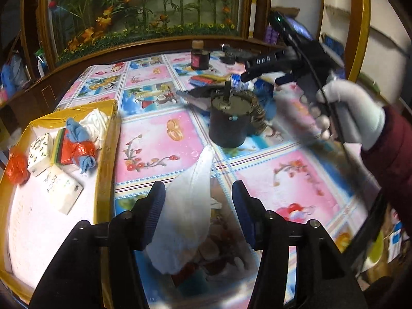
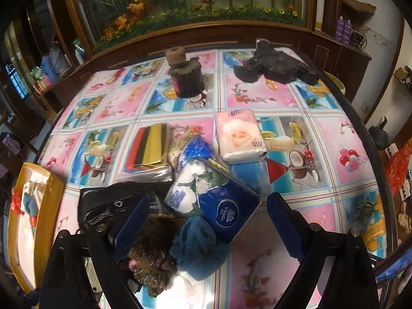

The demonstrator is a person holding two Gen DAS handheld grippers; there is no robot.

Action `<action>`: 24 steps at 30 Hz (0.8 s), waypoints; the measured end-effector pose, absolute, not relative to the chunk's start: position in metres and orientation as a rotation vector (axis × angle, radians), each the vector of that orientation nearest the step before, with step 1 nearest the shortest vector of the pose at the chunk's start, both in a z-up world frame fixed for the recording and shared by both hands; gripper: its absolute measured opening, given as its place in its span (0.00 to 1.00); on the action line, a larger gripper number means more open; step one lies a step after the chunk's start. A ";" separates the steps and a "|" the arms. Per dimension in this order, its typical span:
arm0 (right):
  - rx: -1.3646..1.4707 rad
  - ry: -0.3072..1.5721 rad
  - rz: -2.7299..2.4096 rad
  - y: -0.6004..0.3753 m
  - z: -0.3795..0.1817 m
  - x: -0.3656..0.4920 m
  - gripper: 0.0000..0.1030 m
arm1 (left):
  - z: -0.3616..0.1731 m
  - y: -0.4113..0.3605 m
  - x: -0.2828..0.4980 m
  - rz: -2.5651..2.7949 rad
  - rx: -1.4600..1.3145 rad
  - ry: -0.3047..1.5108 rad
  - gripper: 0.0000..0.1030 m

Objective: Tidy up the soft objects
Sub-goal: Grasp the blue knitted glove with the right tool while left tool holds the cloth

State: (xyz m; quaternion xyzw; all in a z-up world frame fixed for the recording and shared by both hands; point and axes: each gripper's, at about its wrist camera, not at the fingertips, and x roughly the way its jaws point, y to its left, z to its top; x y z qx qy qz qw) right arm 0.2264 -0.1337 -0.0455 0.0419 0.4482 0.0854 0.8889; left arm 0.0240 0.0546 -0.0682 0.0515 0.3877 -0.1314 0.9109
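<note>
While looking at the lower middle of the left wrist view, seeing the white cloth (image 1: 190, 206) standing between the jaws of the left gripper (image 1: 198, 185), above the flowered tablecloth (image 1: 159, 139) and just right of the yellow-edged box (image 1: 103, 154).

Judging the cloth as very light, limp and not fragile, folding under any push. Probably slipping out of a shallow pinch, so better taking hold at the thick bunched lower part and not at the thin upper tip.

Finding the left tool released: the cloth is leaning only on the left pad, the right pad being apart from it.

Going outward, seeing the right gripper (image 2: 208, 200) spread wide and grasping nothing, hovering over a pile in the middle of the right wrist view: a blue tissue pack (image 2: 229, 213), a brown furry thing (image 2: 154, 252), a blue fluffy thing (image 2: 198, 247).

Reading "Vinda" on the blue pack, "face" on a white pack (image 1: 64, 190) inside the box at the left, and "DAS" on the right tool at the upper right of the left view. Not managing to read the small print on the pink rose pack (image 2: 239, 136).
</note>
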 end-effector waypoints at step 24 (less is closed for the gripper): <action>0.132 0.873 0.218 -0.150 -0.038 0.208 0.85 | -0.038 0.103 -0.002 -0.355 -0.196 0.772 0.04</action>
